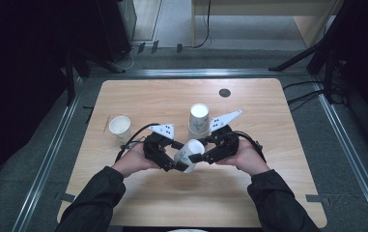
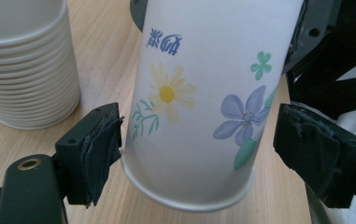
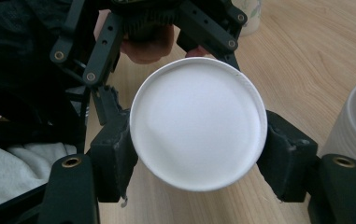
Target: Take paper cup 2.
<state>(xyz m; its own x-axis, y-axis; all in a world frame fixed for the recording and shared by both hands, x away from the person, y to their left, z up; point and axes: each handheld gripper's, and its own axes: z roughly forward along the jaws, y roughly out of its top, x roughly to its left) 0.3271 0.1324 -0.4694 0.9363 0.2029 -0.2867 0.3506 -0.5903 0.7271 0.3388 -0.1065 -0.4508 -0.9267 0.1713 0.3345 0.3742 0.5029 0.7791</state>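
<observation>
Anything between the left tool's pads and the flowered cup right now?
Nothing but air. In the left gripper view the flowered cup sits between the left tool pads, with a sliver of gap on one side and a wider gap on the other.

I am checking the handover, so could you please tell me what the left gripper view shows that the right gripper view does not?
Left gripper view alone: the flower print on the cup, and the ribbed rims of the cup stack, with the left fingers either side of the cup's wall, the right-hand pad clearly off it.

Right gripper view alone: the cup's plain white bottom, clamped between the right fingers.

Both: the same cup, the stack, the table.
</observation>
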